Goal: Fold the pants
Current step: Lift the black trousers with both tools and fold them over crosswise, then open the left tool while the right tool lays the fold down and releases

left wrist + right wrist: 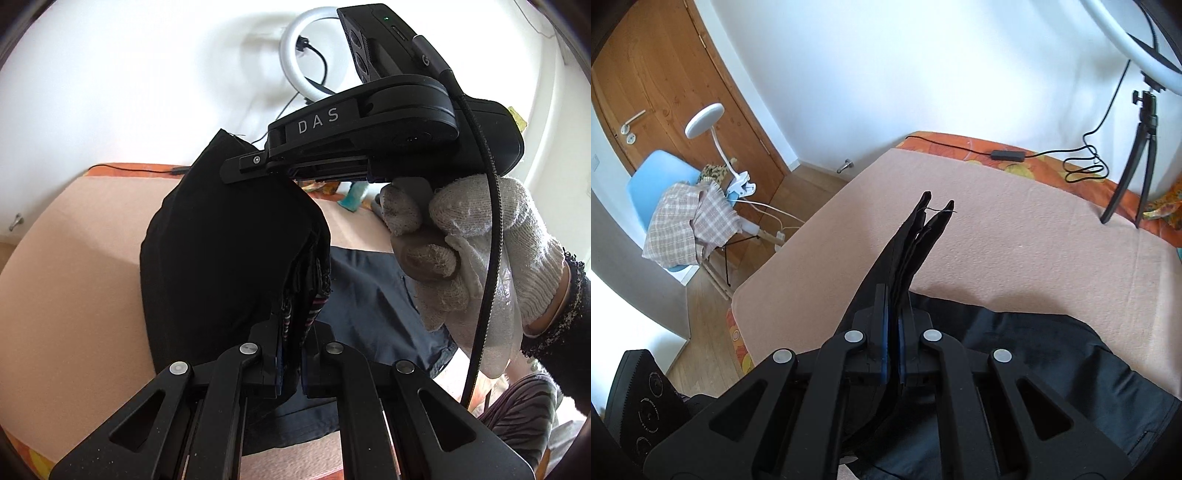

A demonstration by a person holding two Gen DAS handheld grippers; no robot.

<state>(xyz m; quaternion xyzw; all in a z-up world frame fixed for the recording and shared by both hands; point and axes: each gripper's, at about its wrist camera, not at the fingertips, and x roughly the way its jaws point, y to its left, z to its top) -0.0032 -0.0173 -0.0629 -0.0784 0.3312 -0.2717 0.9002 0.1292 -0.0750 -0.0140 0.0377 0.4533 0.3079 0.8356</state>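
Observation:
The pants (229, 240) are black and lifted above a pink-covered bed (74, 258). My left gripper (291, 332) is shut on a bunched edge of the pants with striped lining showing. My right gripper (251, 170) is seen from the side in the left wrist view, held by a white-gloved hand (480, 251), shut on the upper end of the same fabric. In the right wrist view my right gripper (894, 325) is shut on the pants (919, 236), whose edge sticks up past the fingers. The rest of the pants (1052, 362) lies on the bed.
A ring light on a tripod (1141, 147) and a black cable (1008, 155) stand at the bed's far edge. A blue chair (665, 192) with checked cloth and a white clip lamp (705, 118) stands by a wooden door (665, 92) at the left.

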